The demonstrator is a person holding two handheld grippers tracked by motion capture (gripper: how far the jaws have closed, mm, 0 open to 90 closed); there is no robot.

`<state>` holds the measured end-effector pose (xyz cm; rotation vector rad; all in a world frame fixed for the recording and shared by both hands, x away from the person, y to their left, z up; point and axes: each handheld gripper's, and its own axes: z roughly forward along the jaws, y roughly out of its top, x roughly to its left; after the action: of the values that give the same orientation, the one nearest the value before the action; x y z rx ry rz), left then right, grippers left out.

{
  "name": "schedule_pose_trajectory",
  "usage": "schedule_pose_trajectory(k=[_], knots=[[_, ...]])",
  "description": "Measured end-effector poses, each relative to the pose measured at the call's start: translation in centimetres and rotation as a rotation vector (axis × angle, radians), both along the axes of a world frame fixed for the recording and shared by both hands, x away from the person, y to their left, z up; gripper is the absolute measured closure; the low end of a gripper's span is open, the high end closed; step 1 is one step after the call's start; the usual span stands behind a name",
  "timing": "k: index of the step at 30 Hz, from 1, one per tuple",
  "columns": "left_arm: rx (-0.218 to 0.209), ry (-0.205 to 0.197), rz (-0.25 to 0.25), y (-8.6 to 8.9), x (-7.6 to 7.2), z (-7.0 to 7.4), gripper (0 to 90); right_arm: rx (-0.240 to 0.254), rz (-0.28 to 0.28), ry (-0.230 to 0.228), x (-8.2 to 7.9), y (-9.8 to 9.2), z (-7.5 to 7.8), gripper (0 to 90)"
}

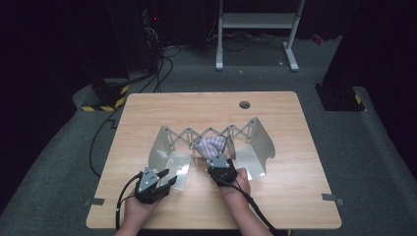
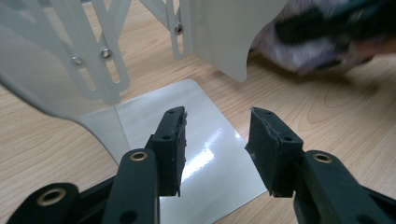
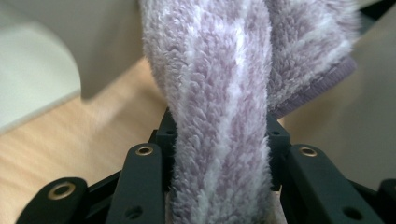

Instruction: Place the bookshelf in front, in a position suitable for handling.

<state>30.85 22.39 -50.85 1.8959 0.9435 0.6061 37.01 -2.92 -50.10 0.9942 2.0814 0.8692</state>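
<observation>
An expanding white rack (image 1: 209,135) stands on the wooden table (image 1: 295,196), its two curved end panels joined by a scissor lattice, with glossy base plates at each end. Between the panels, near the right one, sits a purple and white fluffy cloth (image 1: 210,146). The right gripper (image 1: 220,164) is clenched on that cloth: in the right gripper view the plush fabric (image 3: 219,116) fills the gap between the jaws and hides the pads. The left gripper (image 1: 164,178) is released, jaws apart over the left base plate (image 2: 205,154), nothing between them. In the left gripper view the cloth (image 2: 303,51) and right gripper are blurred and cut off at the top edge
</observation>
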Motion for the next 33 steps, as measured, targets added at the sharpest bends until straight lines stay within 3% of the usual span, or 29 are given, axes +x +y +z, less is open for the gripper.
schedule_pose_trajectory(k=[8, 12, 21, 28, 30, 33], knots=[[-0.002, 0.001, 0.004, 0.1, 0.0, 0.0, 56.2, 0.104, -0.033, -0.155, -0.5, -1.3, 4.9, 62.0], [-0.003, 0.001, 0.003, 0.0, 0.0, 0.0, 56.2, 0.119, -0.028, -0.186, -0.9, -1.2, 5.9, 62.0], [-0.005, -0.002, 0.007, 0.2, 0.0, 0.1, 56.2, 0.026, 0.039, -0.065, -0.4, 1.4, 2.1, 61.9], [-0.013, 0.007, 0.006, 0.5, -0.1, 0.2, 56.3, -0.016, 0.069, 0.040, -0.4, 1.8, -0.7, 61.7], [-0.025, 0.007, 0.005, 0.6, -0.4, 0.4, 56.7, -0.022, 0.071, 0.051, -0.6, 1.8, -1.2, 61.6], [0.011, 0.009, -0.005, 0.8, -1.2, 0.2, 57.1, -0.021, 0.074, 0.056, -0.9, 1.5, -1.5, 61.4]])
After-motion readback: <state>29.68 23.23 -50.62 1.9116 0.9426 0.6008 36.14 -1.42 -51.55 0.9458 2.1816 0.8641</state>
